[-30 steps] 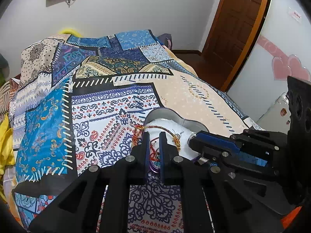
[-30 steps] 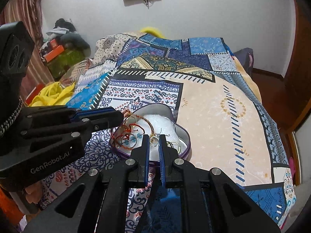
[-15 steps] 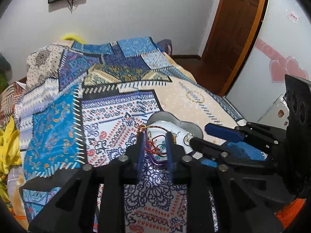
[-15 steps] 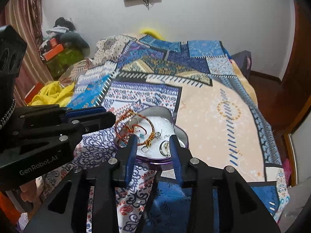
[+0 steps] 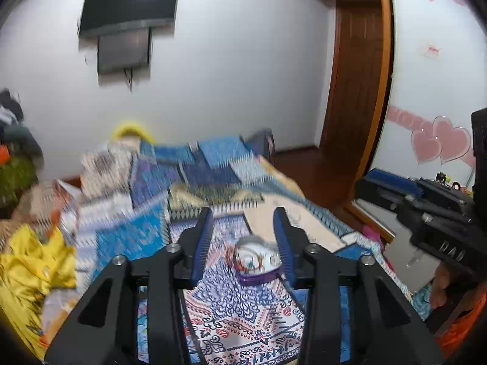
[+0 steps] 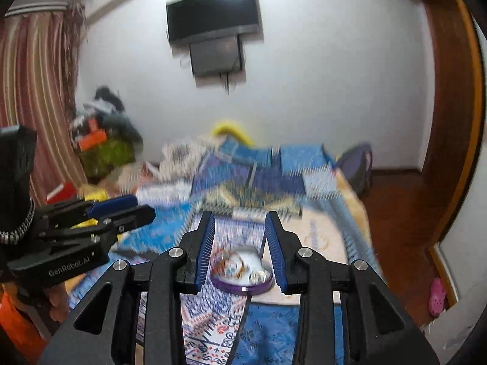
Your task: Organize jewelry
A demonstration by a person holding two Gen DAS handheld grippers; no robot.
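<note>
Down on the bed (image 5: 231, 313), the purple heart-shaped tin (image 6: 242, 273) of jewelry rests on the patterned spread. Left tongs (image 5: 243, 228) hang above it with jaws opening, nothing between them. Right tongs (image 6: 240, 231) stand parted and empty too, clear of the tin.

We look from each wrist along its fingers, tilted down over the bed (image 5: 213, 179) toward the far wall. Both views share the heart-shaped tin (image 5: 257, 263) (image 6: 242, 273), the wall television (image 5: 127, 9) (image 6: 213, 12) and the door side.
</note>
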